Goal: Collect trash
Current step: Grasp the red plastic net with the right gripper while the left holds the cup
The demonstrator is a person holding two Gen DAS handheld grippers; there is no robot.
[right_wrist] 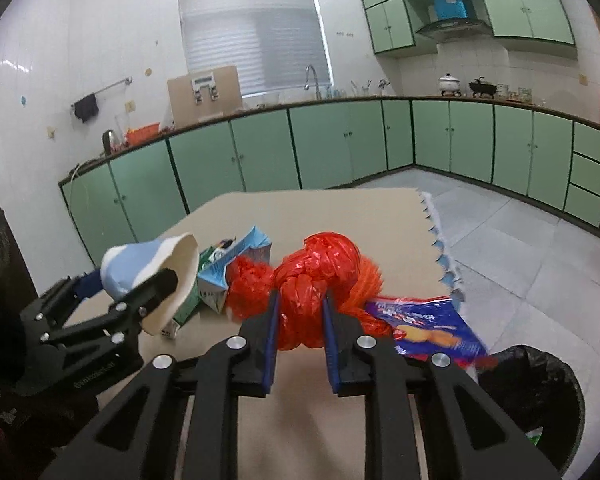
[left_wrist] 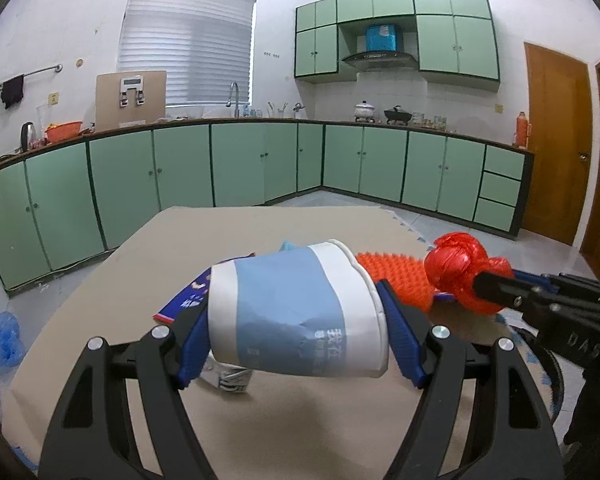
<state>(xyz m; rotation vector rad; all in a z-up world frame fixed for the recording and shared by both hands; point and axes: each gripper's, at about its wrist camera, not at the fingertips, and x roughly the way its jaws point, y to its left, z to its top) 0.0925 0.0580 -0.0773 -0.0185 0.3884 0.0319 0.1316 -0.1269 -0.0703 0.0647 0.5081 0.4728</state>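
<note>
My left gripper point(left_wrist: 296, 312) is shut on a blue and white paper cup point(left_wrist: 296, 304) that lies sideways between its blue pads, lifted off the beige table point(left_wrist: 204, 232). In the right wrist view the same cup point(right_wrist: 140, 264) shows at the left in the left gripper point(right_wrist: 156, 292). My right gripper point(right_wrist: 302, 300) is shut on a knotted red plastic bag point(right_wrist: 320, 264), its pads pressing into both sides. The left wrist view has that red bag point(left_wrist: 456, 268) at the right, held by the right gripper point(left_wrist: 484, 286).
An orange net point(right_wrist: 368, 276), a torn milk carton point(right_wrist: 220, 276) and a blue snack wrapper point(right_wrist: 428, 320) lie on the table. A bin with a black liner point(right_wrist: 532, 392) stands low at the right, beside the table's edge. Green kitchen cabinets point(right_wrist: 340, 144) line the walls.
</note>
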